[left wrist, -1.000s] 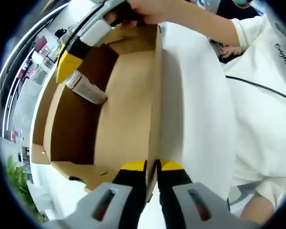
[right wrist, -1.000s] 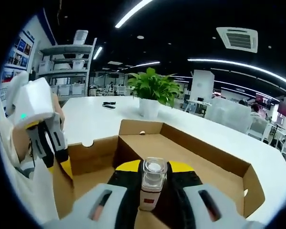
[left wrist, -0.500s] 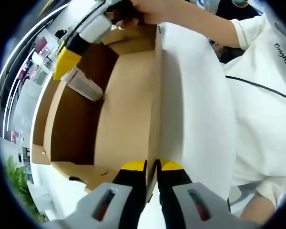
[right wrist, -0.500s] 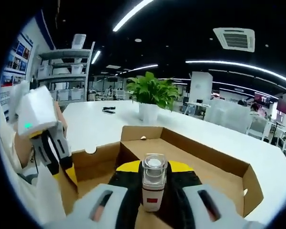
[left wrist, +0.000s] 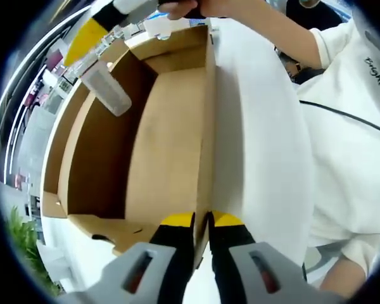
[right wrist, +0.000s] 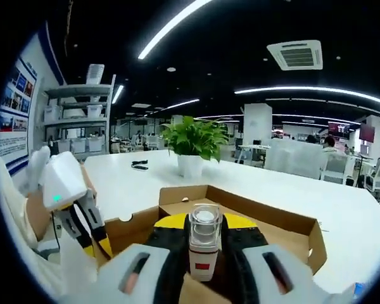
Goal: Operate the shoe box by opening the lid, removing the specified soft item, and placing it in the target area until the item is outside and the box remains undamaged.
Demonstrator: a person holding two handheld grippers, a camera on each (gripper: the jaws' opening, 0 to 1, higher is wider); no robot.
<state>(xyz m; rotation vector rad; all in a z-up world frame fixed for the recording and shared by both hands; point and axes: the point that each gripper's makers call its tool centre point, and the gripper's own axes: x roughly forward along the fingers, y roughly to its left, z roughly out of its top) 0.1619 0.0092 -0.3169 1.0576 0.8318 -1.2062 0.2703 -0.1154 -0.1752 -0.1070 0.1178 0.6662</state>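
Two views, one moment. Left gripper view: the left gripper, rising at 6 o'clock, has its yellow-tipped jaws closed together on the edge of the raised lid, whose white outer face runs toward 12 o'clock; pinching it there holds the shoe box open and steady. At 11 o'clock the right gripper, held in a hand, carries a small clear tube above the brown cardboard interior, already at rim height. A person in a white shirt fills the 3 o'clock side.

Right gripper view: the right gripper's jaws at 6 o'clock are clamped on the tube, its clear cap pointing away from the camera, gripped by the body so it cannot slip. The open box lies below, toward 5 o'clock, on a white table. The left gripper stands at 8 o'clock on the lid edge. A potted plant sits at 12 o'clock, well apart. The likely step is carrying the tube clear of the box to set it on the table.
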